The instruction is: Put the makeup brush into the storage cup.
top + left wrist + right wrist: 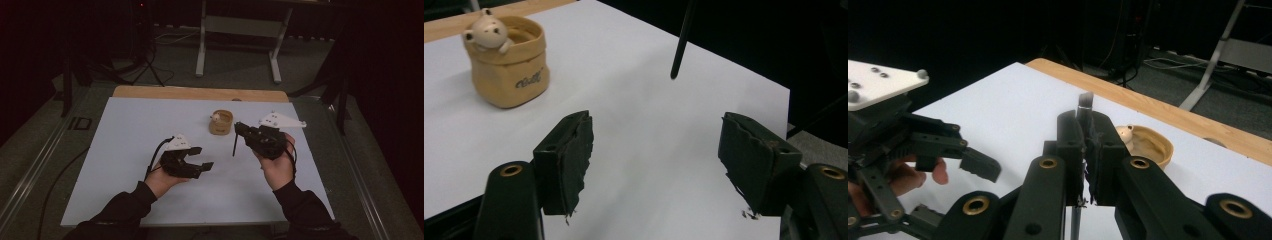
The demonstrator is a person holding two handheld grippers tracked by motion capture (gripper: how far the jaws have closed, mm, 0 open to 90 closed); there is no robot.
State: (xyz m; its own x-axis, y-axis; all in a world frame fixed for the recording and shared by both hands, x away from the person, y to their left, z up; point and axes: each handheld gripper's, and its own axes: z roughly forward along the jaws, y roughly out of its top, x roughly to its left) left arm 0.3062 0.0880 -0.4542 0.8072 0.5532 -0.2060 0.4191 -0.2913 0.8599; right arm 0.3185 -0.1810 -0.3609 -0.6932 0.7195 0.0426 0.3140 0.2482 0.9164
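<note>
Pinching a thin dark stick [1085,107] between its pressed-together pads, my right gripper [242,131] holds it upright; in the right gripper view the stick's grey top pokes out just above the fingertips, and its lower end hangs below them, clear of the white table sheet [130,150] in the high view. My left gripper [201,159] has its jaws spread, nothing between them but bare sheet, as the left gripper view shows between the two ragged pads [574,155]. The tan pouch [221,123] with a small pale animal figure [486,31] at its rim sits beyond both sets of fingertips, just beside the right ones and well apart from the left. Open sheet lies all round the left fingers; the sheet's right edge runs not far outside the right hand. I cannot make out what the stick is: its middle is hidden by the pads. The pouch's lettering is too small to read.
</note>
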